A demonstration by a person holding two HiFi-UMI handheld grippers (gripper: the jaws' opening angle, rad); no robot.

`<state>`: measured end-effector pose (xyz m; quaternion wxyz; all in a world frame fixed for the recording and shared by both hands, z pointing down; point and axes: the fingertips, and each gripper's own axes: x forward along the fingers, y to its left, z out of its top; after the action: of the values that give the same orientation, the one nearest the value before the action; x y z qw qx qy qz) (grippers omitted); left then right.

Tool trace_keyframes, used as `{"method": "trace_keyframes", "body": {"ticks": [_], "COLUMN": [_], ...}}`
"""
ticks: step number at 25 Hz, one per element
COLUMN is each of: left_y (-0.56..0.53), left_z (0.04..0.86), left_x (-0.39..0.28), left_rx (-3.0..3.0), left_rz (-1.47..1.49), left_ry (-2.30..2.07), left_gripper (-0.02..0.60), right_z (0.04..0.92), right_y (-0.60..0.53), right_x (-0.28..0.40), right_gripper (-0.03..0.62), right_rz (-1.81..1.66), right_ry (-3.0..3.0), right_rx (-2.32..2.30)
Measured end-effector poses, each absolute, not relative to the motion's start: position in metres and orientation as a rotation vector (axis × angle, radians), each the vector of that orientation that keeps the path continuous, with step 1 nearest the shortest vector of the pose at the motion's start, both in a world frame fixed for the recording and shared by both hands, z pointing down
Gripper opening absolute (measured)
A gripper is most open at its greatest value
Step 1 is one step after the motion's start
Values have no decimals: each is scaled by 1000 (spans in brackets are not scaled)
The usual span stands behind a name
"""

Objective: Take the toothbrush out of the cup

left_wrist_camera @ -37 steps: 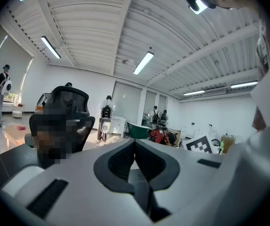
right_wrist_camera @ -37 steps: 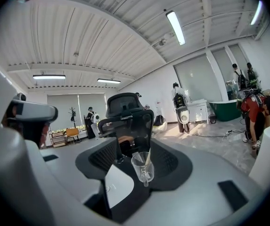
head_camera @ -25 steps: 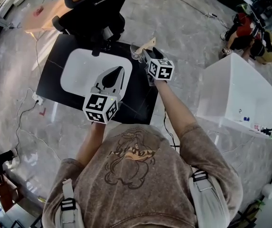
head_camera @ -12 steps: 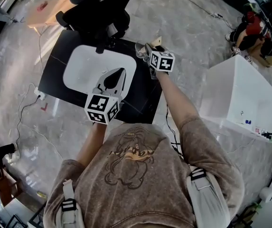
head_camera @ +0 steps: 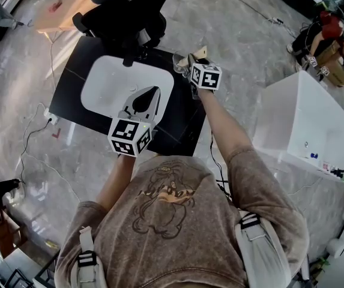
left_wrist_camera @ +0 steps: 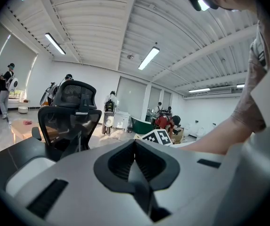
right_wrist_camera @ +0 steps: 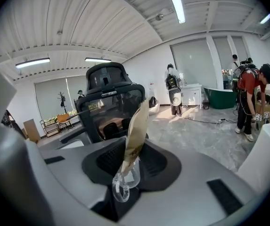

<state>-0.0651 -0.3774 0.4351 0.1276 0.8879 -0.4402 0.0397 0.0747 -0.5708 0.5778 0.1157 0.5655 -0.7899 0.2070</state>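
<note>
I find the right gripper (head_camera: pixel 190 63) at the far right corner of the black table (head_camera: pixel 68 80). In its own view the right gripper (right_wrist_camera: pixel 135 145) has its jaws closed in on the toothbrush (right_wrist_camera: pixel 137 126), one jaw against each side of the tan paper wrapper. The toothbrush (head_camera: pixel 199 53) stands tilted with its lower end inside the clear handled cup (right_wrist_camera: pixel 124 182). From the head view the cup (head_camera: pixel 178 62) sits just off the white tray (head_camera: pixel 105 80), near its right end. The left gripper (head_camera: pixel 152 92) hangs over the tray's near edge. I read its jaws as pressed together with nothing between them (left_wrist_camera: pixel 135 142). A black office chair (head_camera: pixel 123 11) stands beyond the table
</note>
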Motion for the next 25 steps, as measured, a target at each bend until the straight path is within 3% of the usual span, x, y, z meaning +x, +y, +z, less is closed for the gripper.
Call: {"method": "trace_keyframes", "body": {"ticks": [25], "left_y": [-374], "left_z": [442], "left_x": [-48], "left_rx": [2590], "left_rz": [95], "left_ry": [-1219], "left_gripper": [17], "right_z": [490], "right_y": [-585], "right_x": [79], "right_gripper": [84], "right_rz": [440], "right_ry": [-2421], "right_rx": [1647]}}
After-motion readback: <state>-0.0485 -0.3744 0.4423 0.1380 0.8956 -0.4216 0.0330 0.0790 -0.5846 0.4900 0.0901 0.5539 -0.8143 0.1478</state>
